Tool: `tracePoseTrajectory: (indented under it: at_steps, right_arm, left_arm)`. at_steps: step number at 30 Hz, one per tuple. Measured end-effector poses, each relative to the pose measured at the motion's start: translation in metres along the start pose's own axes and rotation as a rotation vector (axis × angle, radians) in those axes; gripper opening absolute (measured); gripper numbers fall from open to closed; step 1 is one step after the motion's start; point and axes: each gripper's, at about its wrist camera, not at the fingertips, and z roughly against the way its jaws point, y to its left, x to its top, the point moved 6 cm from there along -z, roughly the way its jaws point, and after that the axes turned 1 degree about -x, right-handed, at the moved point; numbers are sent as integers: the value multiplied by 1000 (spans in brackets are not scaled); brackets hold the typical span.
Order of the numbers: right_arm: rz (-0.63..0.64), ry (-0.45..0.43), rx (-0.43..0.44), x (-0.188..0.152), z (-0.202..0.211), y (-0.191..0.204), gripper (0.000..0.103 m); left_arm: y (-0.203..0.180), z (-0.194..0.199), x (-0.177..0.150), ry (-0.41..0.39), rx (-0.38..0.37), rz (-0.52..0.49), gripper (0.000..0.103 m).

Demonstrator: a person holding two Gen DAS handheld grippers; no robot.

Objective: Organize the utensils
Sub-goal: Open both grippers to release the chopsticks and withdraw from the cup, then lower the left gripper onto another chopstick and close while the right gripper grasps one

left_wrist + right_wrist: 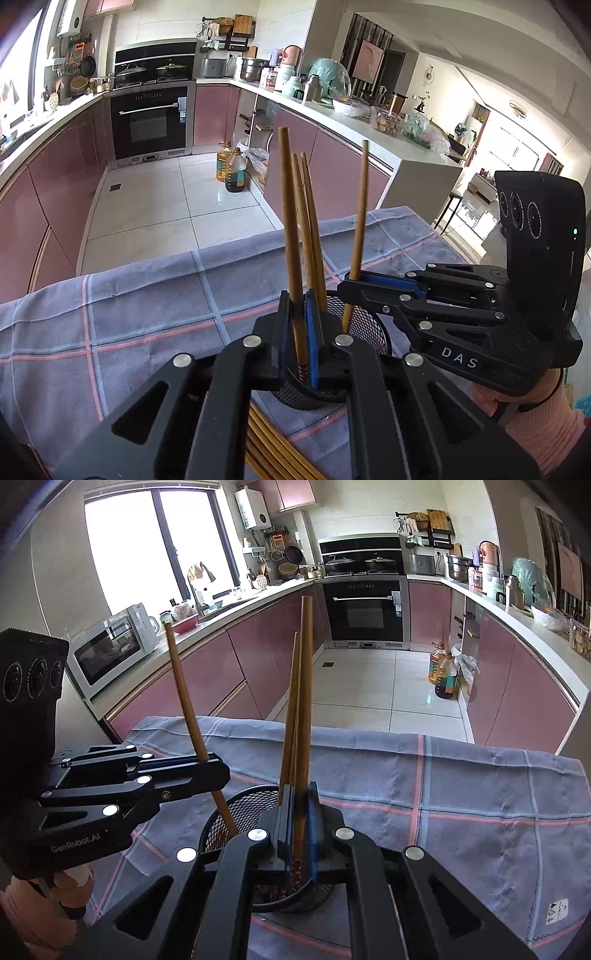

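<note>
Four chopsticks upright at the mesh holder (364,328) — more loose on the cloth (147,314).
We pinch one chopstick in each gripper — left gripper (300,332), right gripper (301,823) — lowering both; spare chopsticks (266,446) await.

**Materials and finishes**

Chopsticks (290,221) matt brown wood, smooth; patterned ends low in the holder, maybe lacquered, hard to tell. Holder (243,805) black wire mesh, metal, dull sheen. Left gripper (299,332) and right gripper (299,823) matt black plastic with shiny silver rivets and blue pads (313,332). Tablecloth (461,794) woven cloth, soft, slightly rumpled. Floor tiles (155,206) glossy. Cabinet fronts (517,694) satin pink.
</note>
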Motion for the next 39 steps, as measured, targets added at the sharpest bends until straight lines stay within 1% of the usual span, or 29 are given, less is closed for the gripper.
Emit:
tracePoseTrajectory:
  at_steps: [1,3,5,8,9,11,12,15,18,20,22,25,29,31,33,35,39]
  right_arm:
    - [-7,-3,0,0,0,-1,9]
    - [-15,-9,0,-1,0,-1,9]
    - [-16,-14,3,-3,2,0,9]
    - [-10,-27,-2,-6,7,2,11]
    - [-9,-33,3,-7,10,3,13]
    - [-6,-55,27,-10,19,8,17]
    - [2,-69,38,-11,25,12,20]
    - [42,-107,81,-18,46,27,24]
    - [97,-121,129,-32,62,47,30]
    - [127,-105,154,-46,65,59,33]
    - [142,-75,169,-60,60,68,34]
    - [161,-14,149,-83,44,75,36]
    - [134,76,141,-109,18,75,36]
    - [122,104,136,-120,8,76,36]
    - [115,120,123,-127,1,77,36]
    - [108,128,115,-131,-2,77,36]
    - [106,137,91,-136,-7,78,36]
  left_arm:
    - [0,-2,0,1,5,3,9]
    - [0,-2,-2,-5,4,13,15]
    - [2,0,-6,-13,6,23,15]
    - [5,9,-12,-42,20,39,25]
    - [6,13,-15,-55,25,42,27]
    - [7,24,-19,-82,35,43,29]
    - [8,30,-23,-99,42,41,33]
    - [9,50,-34,-144,64,30,41]
    - [13,65,-50,-160,86,23,46]
    - [16,68,-64,-146,100,22,48]
    - [21,68,-82,-120,121,27,49]
    - [28,61,-109,-60,127,52,51]
    - [37,49,-142,11,154,77,51]
    - [41,44,-157,44,154,94,51]
    - [42,39,-168,65,162,101,51]
    - [42,37,-175,78,154,107,51]
    - [38,34,-181,87,158,102,52]
